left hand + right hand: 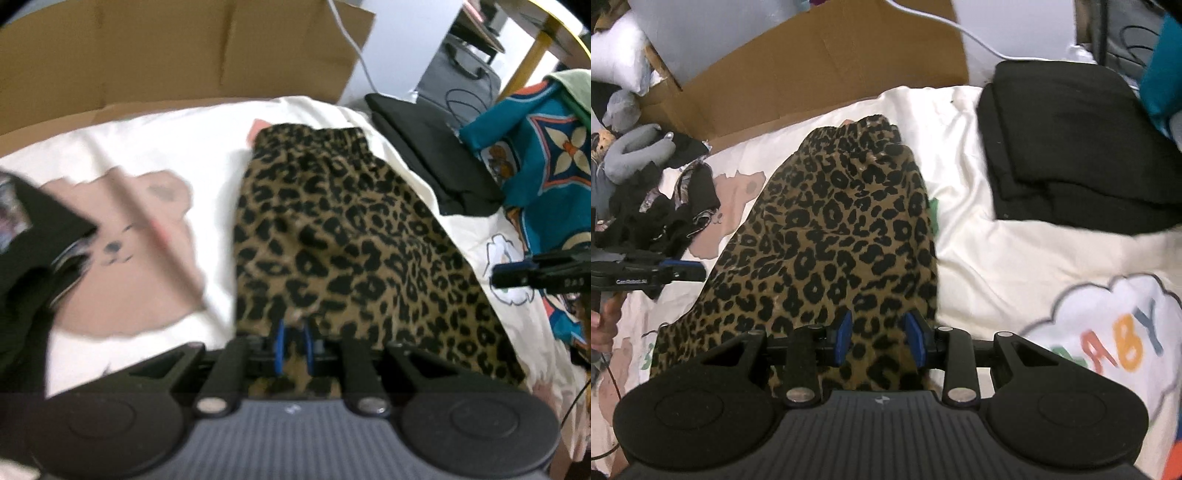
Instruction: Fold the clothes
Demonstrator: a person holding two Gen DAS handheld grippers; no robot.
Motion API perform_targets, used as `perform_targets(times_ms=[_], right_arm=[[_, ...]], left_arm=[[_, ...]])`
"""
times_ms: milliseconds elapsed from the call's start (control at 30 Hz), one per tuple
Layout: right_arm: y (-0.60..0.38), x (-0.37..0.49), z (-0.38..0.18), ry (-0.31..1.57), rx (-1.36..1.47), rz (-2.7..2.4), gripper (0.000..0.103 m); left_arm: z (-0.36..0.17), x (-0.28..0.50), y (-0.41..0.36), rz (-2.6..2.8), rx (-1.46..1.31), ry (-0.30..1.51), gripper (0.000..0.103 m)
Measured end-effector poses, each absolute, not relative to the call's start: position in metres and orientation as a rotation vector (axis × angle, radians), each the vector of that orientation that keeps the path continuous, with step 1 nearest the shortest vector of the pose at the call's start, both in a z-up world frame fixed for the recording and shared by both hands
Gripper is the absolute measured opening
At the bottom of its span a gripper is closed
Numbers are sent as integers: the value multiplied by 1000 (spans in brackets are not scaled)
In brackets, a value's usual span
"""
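Cream bedding (997, 258) with cartoon prints is serving as my folding surface, with flattened cardboard (166, 55) standing along its far edge, probably to keep clothes from sliding off the back. I am working on the leopard-print garment (332, 240), which is lying lengthwise down the middle of the bed, its gathered waistband at the far end and its near hem reaching to both of my tools. I am keeping the left gripper (294, 347) nearly pressed together with a fold of the leopard cloth between its blue pads (279, 343); the left view is smeared, so I think it is pinching the hem rather than merely resting on it. I am holding the right gripper (879, 338) partly spread, with the print passing between its jaws, and it seems to be gripping a thicker bunch of the same hem on the right side. Holding both near corners this way is letting me lift the hem evenly and carry it toward the waistband. A folded black garment (1071, 147) is waiting at the far right, clear of the working area, and a dark heap of unfolded clothes (665, 210) is sitting to the left.
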State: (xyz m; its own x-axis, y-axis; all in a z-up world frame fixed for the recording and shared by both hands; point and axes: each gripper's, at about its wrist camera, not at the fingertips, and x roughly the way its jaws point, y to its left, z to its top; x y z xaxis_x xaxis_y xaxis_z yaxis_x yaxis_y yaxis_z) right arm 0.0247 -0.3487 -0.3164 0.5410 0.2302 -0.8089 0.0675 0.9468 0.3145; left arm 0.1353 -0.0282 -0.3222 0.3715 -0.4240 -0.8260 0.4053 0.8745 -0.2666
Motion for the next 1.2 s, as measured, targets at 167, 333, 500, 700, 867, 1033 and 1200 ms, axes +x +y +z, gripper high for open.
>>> perform_targets(times_ms=[167,333,500,700,867,1033,1200], right_arm=[[-360,2,-311,1015,361,75,39],[-362,-25,-318,1063,406,75,39],[-358,-41,-337,1134,445,73,39],[-351,-41,-352,1189,487,79,39],[-351,-41,-359,1225,466,44,39],[-353,-41,-362,1225,480,16,39],[-354,-40,-366,1234,479,5,39]], left_arm=[[-303,109,0,-464,-14,1083,11],[-293,85,31,-385,-34,1126,11],[-301,52,64,-287,-101,1201,14],[-325,34,87,-251,-197,1266,20],[-333,33,91,-285,-274,1261,29],[-343,30,82,-355,-314,1294,35],[-353,29,74,-384,-335,1319,33]])
